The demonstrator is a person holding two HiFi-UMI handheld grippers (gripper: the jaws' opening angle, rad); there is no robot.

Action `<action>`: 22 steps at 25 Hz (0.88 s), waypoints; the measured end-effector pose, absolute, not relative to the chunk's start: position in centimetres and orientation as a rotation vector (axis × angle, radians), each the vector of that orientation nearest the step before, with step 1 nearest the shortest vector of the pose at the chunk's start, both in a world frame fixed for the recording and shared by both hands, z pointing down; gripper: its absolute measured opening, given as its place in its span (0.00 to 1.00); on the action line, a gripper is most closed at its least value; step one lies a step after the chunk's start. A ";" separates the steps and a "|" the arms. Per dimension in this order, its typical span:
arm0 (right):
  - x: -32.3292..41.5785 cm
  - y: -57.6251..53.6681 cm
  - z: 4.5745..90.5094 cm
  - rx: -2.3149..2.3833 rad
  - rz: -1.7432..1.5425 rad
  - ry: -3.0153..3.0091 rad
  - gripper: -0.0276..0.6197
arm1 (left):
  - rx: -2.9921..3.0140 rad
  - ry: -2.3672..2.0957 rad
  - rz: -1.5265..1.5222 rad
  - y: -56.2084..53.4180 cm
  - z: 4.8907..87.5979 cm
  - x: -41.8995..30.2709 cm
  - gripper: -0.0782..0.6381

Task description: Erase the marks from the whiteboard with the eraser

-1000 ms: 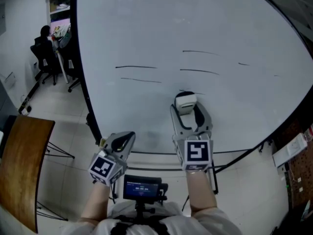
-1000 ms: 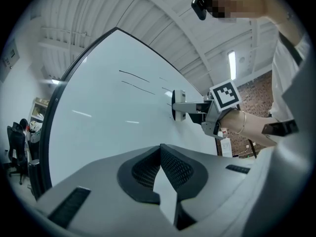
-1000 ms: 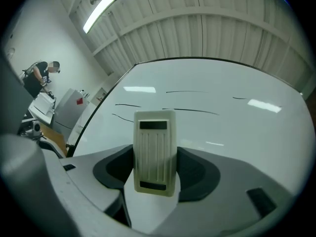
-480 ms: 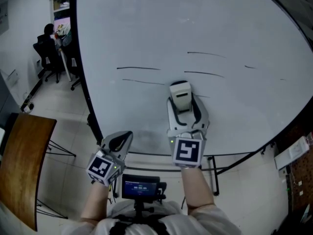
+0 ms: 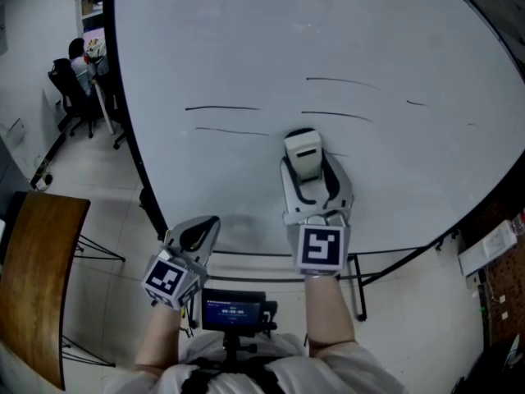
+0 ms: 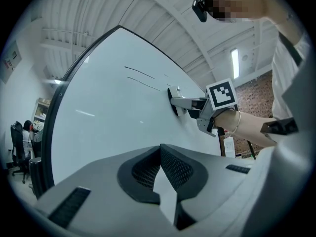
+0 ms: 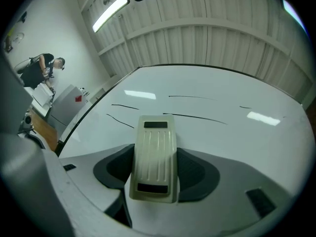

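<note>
Nearest the body, the left tool (image 5: 203, 230) is hanging low in front of the board's bottom edge. Its dark padded jaws are meeting at the tips with nothing between them. It is probably idling there so that the other arm has free room.

Further out, the right tool (image 5: 308, 169) is clamping the cream ribbed plastic eraser (image 5: 302, 153) by its long sides, ribbed back facing the person. The left gripper view is showing the eraser's dark underside lying against the large white whiteboard (image 5: 246, 39). That flat hold is likely letting the whole pad rub at once. The eraser is sitting low on the board, just beneath the lower right black marker line (image 5: 336, 115) and just right of the lower left line (image 5: 231, 131), so the wiping seems barely begun.

Beyond it, the upper left line (image 5: 221, 107), the upper right line (image 5: 340, 80) and a short dash (image 5: 417, 103) are waiting untouched.

The pad's face is being hidden in the head view and the right gripper view, so whether any ink is lying under it cannot be told. A faint speck towards the right edge is too small to judge, and the board's top and right side are being cut off.
</note>
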State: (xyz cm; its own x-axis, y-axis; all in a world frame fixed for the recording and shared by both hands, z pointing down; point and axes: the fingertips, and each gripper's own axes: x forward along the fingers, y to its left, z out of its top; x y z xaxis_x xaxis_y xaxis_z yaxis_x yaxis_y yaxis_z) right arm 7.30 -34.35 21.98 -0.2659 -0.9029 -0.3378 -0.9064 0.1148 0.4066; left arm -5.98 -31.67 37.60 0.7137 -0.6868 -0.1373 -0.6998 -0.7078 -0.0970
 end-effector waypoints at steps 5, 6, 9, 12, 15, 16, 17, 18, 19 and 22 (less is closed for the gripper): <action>11.5 -34.0 22.3 -2.019 0.726 2.298 0.45 | -2.769 1.127 0.151 -31.6 37.2 -5.8 0.12; 12.7 -34.1 22.4 -2.045 0.715 2.286 0.45 | -2.769 1.123 0.152 -31.6 37.2 -5.7 0.12; 16.1 -34.0 22.5 -2.102 0.665 2.234 0.45 | -2.775 1.104 0.153 -31.4 37.2 -5.2 0.12; 19.4 -33.8 22.7 -2.161 0.583 2.171 0.45 | -2.780 1.087 0.152 -31.2 37.1 -4.5 0.12; 21.5 -33.8 23.0 -2.180 0.512 2.144 0.45 | -2.780 1.073 0.147 -31.0 37.0 -3.9 0.12; 21.7 -33.7 23.1 -2.177 0.495 2.146 0.45 | -2.780 1.071 0.146 -30.9 36.9 -3.8 0.12; 21.7 -33.6 23.1 -2.172 0.486 2.151 0.45 | -2.779 1.070 0.145 -30.9 36.9 -3.7 0.12; 21.5 -33.5 23.1 -2.166 0.486 2.157 0.45 | -2.778 1.068 0.143 -30.8 36.9 -3.6 0.12; 21.1 -33.2 23.0 -2.157 0.495 2.165 0.45 | -2.778 1.066 0.140 -30.7 36.9 -3.5 0.12; 18.2 -32.3 22.3 -2.088 0.556 2.215 0.45 | -2.777 1.078 0.137 -30.4 37.1 -3.8 0.12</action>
State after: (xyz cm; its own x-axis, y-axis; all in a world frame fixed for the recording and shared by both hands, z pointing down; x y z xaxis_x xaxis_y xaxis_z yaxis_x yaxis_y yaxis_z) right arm 18.19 -32.26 22.27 -0.0892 -0.9570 -0.2761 -0.9740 0.0258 0.2253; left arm -3.80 -30.40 37.07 0.7361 -0.6616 -0.1428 -0.6762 -0.7276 -0.1150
